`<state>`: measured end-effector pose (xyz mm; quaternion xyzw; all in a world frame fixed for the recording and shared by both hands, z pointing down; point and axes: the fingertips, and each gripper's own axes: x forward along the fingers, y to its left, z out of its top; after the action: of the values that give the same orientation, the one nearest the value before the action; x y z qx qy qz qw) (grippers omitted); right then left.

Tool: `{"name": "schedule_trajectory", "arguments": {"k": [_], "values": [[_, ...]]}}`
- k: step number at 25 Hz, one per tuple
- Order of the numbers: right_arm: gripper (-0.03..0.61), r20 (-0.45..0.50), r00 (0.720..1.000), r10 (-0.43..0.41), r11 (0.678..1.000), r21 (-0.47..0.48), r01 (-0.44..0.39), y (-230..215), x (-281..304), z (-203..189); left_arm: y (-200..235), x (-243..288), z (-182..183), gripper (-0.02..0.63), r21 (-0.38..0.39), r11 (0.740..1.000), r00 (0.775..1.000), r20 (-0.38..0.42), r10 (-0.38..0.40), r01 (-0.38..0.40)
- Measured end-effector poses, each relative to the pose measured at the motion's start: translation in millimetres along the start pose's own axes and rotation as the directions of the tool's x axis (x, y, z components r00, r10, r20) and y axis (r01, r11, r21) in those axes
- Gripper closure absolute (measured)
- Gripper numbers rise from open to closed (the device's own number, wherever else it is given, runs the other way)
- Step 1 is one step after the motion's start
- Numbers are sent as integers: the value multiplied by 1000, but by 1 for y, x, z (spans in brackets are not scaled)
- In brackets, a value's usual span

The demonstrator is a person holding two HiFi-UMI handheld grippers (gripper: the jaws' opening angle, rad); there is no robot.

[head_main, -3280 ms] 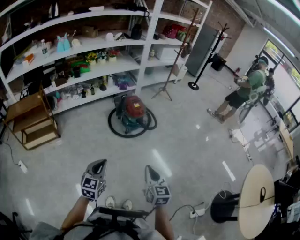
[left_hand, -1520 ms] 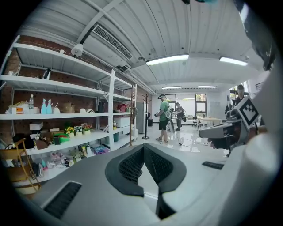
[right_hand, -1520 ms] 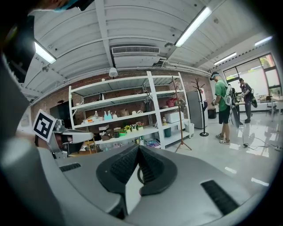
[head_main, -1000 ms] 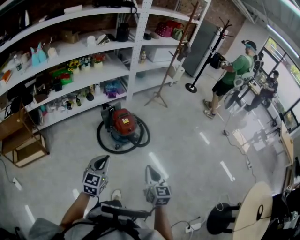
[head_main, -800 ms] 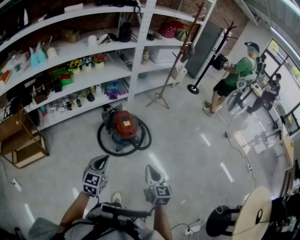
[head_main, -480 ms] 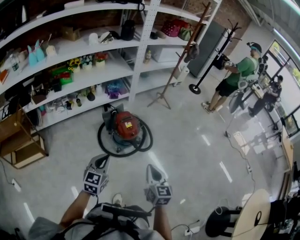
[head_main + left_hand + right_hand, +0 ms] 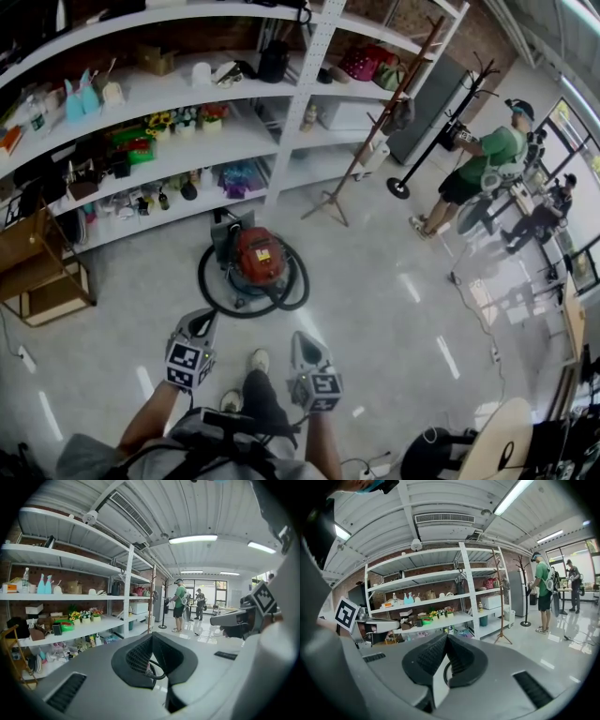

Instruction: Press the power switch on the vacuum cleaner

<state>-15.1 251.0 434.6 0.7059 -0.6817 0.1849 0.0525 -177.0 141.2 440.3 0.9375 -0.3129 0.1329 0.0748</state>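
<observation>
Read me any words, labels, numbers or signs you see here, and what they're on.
No text can be read.
Vacuum cleaner: pale patch on its red top, too small to read.
Shelf items: any print too small.
Left gripper, right gripper: square black-and-white markers, patterns only.

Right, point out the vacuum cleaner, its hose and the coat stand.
vacuum cleaner (image 7: 259, 260), head view, red top.
hose (image 7: 298, 289), head view, loop's right side.
coat stand (image 7: 397, 188), head view, round base.
</observation>
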Motion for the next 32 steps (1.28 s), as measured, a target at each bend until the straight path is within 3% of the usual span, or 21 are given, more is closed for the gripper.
{"name": "schedule_trajectory", "arguments": {"k": [9, 25, 32], "values": [[568, 10, 999, 43, 999, -9, -43, -30, 57, 27, 26, 50, 5, 606, -2, 998, 998, -21, 59, -59], [568, -25, 989, 146, 989, -33, -146, -105, 181, 87, 68, 180, 59, 606, -13, 990, 989, -26, 143, -144], [568, -42, 977, 208, 977, -32, -209, -131, 225, 94, 87, 225, 69, 606, -15, 980, 979, -28, 200, -201]]}}
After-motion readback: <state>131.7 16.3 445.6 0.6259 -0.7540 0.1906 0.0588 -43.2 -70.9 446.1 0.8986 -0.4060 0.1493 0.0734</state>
